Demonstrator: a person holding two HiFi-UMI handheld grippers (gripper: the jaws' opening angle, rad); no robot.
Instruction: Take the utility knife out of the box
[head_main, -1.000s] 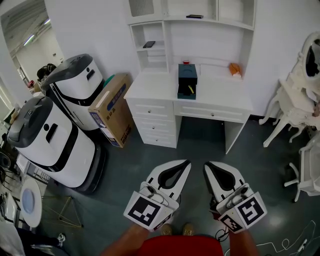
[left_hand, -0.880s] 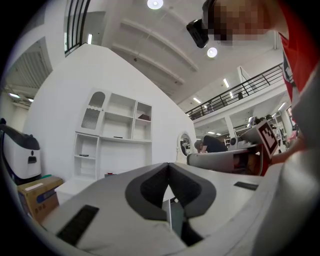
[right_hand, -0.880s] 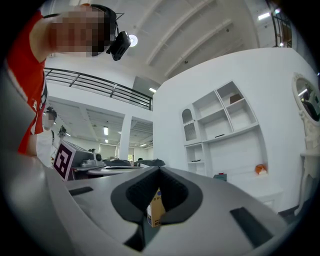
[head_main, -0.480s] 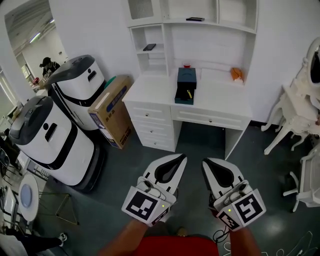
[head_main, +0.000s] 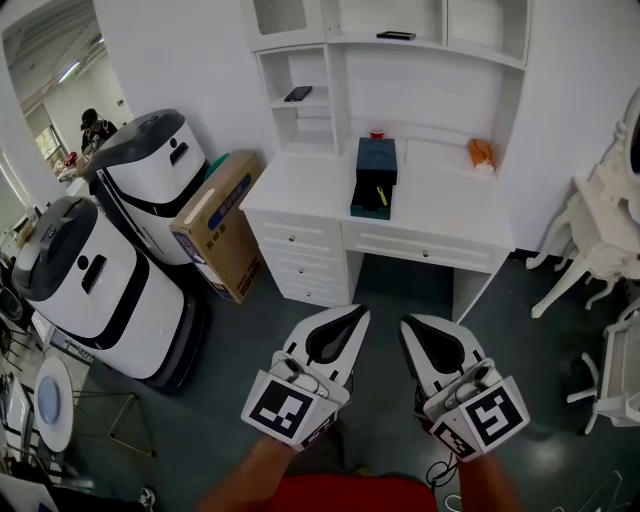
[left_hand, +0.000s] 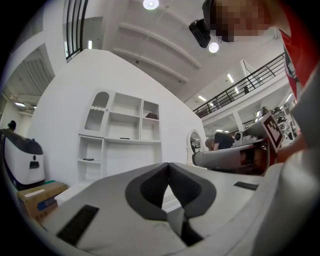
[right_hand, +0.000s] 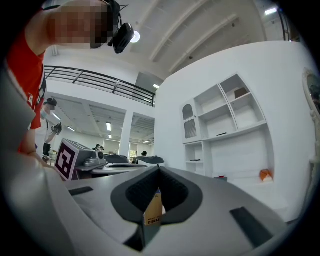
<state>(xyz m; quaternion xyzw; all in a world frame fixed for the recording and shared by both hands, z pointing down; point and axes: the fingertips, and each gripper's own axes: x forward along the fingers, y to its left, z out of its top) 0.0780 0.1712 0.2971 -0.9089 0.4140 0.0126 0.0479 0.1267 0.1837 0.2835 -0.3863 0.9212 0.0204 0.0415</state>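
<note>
Open box (head_main: 376, 160) holds yellow knife (head_main: 381, 196); left gripper (head_main: 358, 313) and right gripper (head_main: 407, 323) fingers together

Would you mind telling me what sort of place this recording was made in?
Probably a mock home study set up inside a large robotics hall: a white desk with shelves stands beside two big white robot-like machines, and the gripper views show a railed mezzanine.

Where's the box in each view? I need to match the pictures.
Head view: box on the desk, upper centre.
Left gripper view: not in it; the left gripper hides that spot.
Right gripper view: probably the small dark shape right of the jaw tips.
Shared landmark: the white shelf unit above the desk.
</note>
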